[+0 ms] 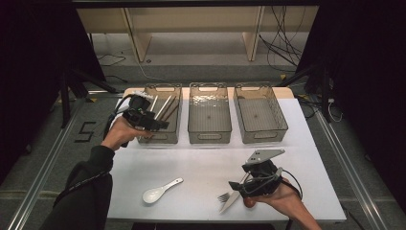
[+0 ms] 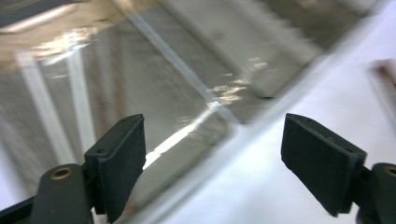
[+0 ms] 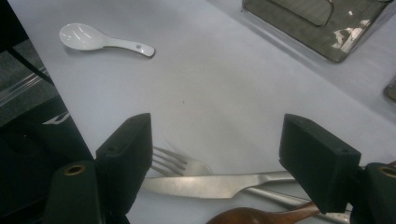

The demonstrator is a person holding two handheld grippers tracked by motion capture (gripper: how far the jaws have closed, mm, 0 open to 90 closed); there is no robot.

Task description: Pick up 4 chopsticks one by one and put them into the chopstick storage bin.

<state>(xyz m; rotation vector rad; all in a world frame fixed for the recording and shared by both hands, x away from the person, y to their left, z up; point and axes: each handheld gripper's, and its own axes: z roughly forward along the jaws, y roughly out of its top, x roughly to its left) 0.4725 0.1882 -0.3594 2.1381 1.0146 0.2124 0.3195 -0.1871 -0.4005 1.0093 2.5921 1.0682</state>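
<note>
Left tool point(image 1: 160, 125) spread, empty, over left bin point(image 1: 160, 115) w/ pale sticks point(image 1: 165, 106). Right tool point(image 1: 234, 186) spread above shiny knife point(image 3: 210, 184) & fork point(image 3: 175, 164). White tabletop point(image 1: 201, 163), dark room.

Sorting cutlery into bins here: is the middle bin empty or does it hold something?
Empty. In the high view the middle bin shows only its bare floor, while the left bin holds chopsticks.

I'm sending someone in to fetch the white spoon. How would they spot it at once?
Start at the white table and go to its near edge, in front of the three clear bins. The white spoon lies there alone, left of the metal fork and knife; it alone is glossy white, short and deep-bowled.
</note>
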